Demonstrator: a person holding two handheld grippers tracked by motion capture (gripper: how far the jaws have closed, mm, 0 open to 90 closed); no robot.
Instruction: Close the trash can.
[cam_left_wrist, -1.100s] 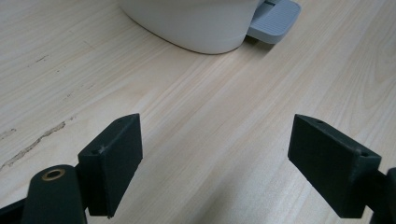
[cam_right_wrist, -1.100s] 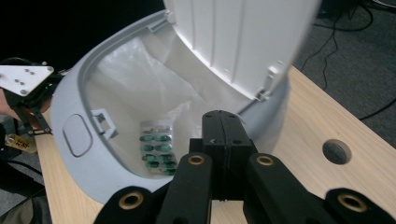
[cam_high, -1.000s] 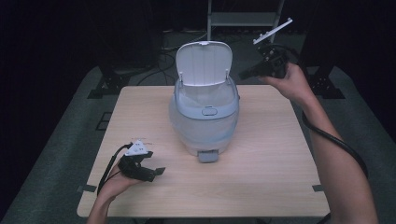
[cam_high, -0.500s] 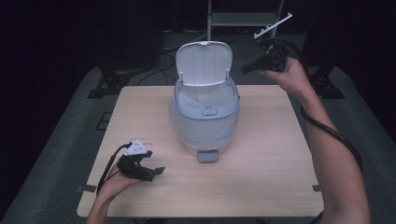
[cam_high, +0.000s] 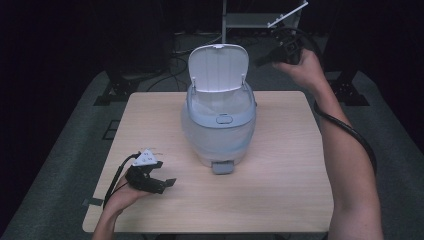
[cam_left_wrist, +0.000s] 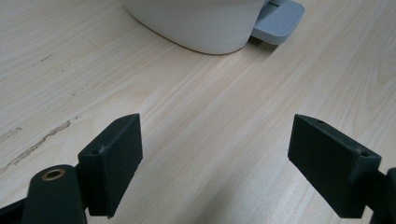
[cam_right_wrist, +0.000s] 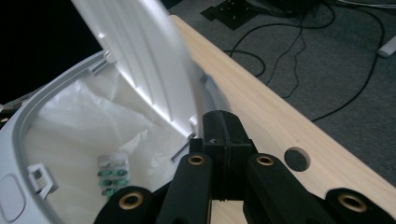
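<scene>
Bin (cam_high: 220, 125), white, lid (cam_high: 218, 67) upright, liner inside.

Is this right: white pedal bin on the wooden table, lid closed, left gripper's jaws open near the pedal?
Not quite. The white plastic pedal bin has its lid standing open, as the high view shows. The rest holds: it sits on the wooden table, and the left gripper has its jaws open near the grey pedal.

Left tool (cam_high: 162, 181) agape, right tool (cam_right_wrist: 223, 133) closed
</scene>
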